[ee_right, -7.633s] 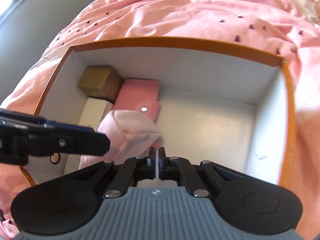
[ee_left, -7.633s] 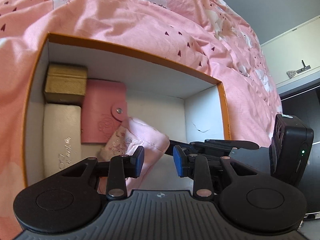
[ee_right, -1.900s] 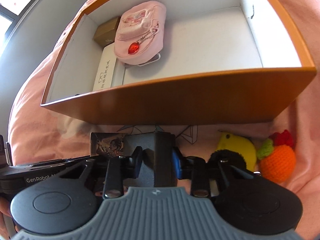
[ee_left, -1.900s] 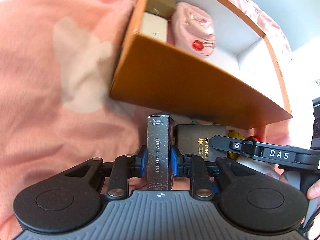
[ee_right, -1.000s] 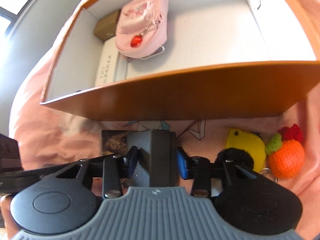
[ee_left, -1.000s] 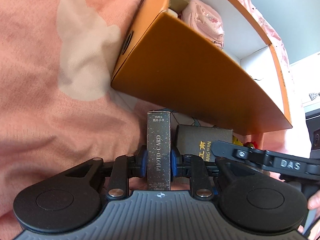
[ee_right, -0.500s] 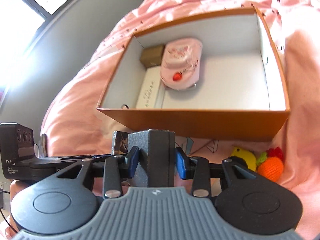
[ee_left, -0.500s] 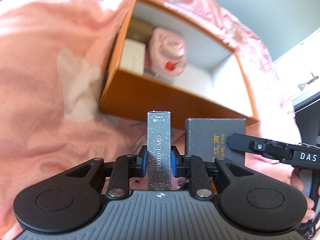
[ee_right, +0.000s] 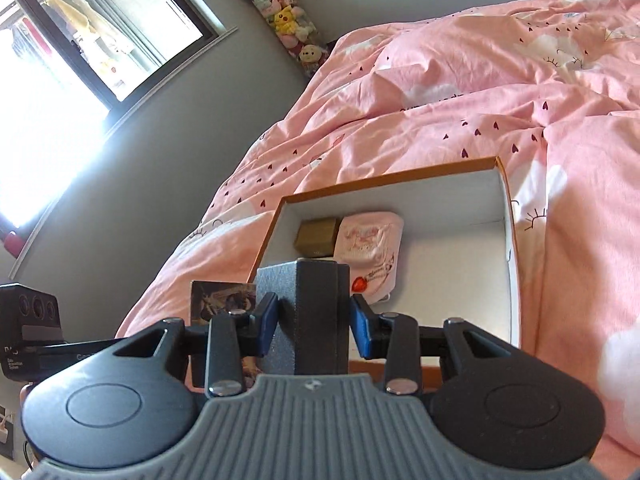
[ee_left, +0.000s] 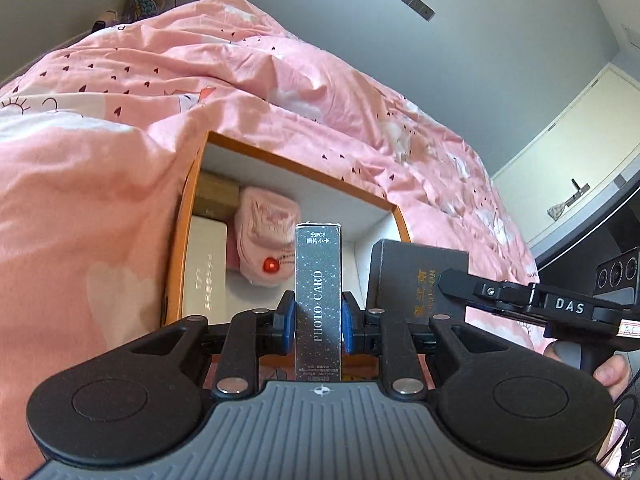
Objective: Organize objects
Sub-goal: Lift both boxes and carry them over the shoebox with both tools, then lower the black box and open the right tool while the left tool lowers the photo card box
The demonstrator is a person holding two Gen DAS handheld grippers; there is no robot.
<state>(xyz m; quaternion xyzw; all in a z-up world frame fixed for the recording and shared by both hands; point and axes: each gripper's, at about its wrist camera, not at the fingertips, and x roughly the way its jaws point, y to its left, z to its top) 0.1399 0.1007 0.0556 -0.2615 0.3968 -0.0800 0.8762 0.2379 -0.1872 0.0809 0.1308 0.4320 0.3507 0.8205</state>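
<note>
My left gripper is shut on a tall dark glittery photo card box, held upright above the near edge of the orange box. My right gripper is shut on a dark grey box; it also shows in the left wrist view with gold lettering. The photo card box shows left of it in the right wrist view. Inside the orange box lie a pink pouch with a red charm, a gold box and a white case.
The orange box sits on a pink bedspread with heart prints. The right half of its white floor is bare. A window and a column of plush toys stand beyond the bed. A cabinet is at the right.
Both grippers have risen and tilted up with their boxes since half a second ago. The orange box now looks smaller and farther, and the room's walls have come into view.
</note>
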